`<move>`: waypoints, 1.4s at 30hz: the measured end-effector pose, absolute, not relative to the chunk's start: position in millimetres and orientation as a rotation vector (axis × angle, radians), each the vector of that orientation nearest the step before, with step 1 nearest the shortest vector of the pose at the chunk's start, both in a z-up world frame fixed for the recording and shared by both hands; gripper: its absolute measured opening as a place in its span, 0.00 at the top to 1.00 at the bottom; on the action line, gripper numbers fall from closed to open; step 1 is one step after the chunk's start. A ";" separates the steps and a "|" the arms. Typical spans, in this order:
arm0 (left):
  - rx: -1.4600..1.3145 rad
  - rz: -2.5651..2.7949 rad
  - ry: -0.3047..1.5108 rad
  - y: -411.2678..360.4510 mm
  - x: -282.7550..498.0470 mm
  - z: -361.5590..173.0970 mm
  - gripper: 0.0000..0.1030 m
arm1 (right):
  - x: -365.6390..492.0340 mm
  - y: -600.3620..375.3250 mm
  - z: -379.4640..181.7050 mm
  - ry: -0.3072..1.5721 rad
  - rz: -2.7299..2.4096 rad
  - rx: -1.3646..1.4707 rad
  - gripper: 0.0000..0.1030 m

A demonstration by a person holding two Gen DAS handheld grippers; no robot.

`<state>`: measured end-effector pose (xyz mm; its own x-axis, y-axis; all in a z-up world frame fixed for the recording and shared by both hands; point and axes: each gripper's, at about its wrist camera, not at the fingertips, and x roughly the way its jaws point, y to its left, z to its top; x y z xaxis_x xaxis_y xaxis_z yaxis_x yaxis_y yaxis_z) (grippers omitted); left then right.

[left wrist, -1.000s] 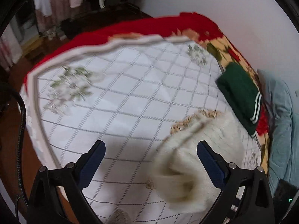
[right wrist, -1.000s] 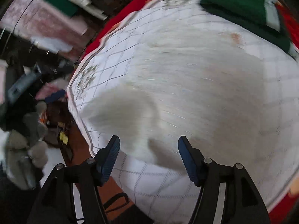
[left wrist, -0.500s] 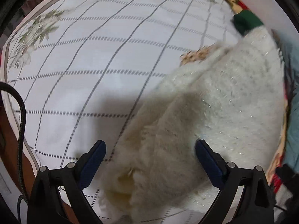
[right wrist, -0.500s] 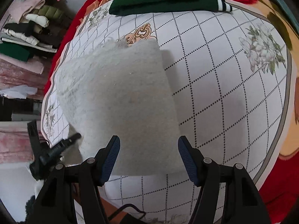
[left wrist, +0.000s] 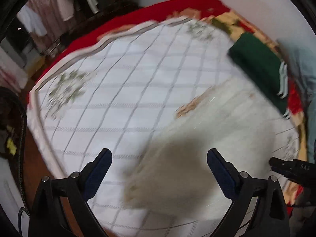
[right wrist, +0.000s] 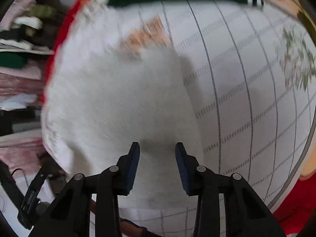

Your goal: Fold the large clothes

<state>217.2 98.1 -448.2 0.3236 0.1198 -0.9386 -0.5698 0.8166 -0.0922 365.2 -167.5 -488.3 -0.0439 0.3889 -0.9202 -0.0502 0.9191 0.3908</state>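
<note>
that fluffy white sweater [right wrist: 118,102] lying on the checked bedspread [left wrist: 122,98] looks soft, thick and floppy, so I'd pinch a folded edge; left gripper [left wrist: 158,169] and right gripper [right wrist: 157,156] both hang released, holding nothing

My left gripper [left wrist: 159,159] is held with its jaws spread wide, blue-padded fingers [left wrist: 99,166] angled outward and nothing between them. My right gripper [right wrist: 157,154] has its jaws parted to a narrower gap (pads roughly parallel), also gripping nothing. Its tip shows at the right edge of the left wrist view, near my left gripper.
</note>
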 end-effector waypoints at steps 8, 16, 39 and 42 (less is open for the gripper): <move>-0.459 0.355 1.227 88.5 305.6 -509.0 0.50 | 407.4 -126.9 -514.7 1.611 0.403 0.252 0.82; -0.417 0.331 1.267 87.2 326.9 -530.6 0.50 | 425.7 -107.1 -550.5 1.660 0.342 0.147 0.85; -0.871 0.384 1.211 88.2 177.1 -469.0 0.47 | 323.2 -224.0 -474.4 1.612 0.401 0.287 0.47; -1.005 0.408 1.219 88.3 142.0 -489.5 0.45 | 314.4 -236.3 -488.2 1.633 0.402 0.338 0.47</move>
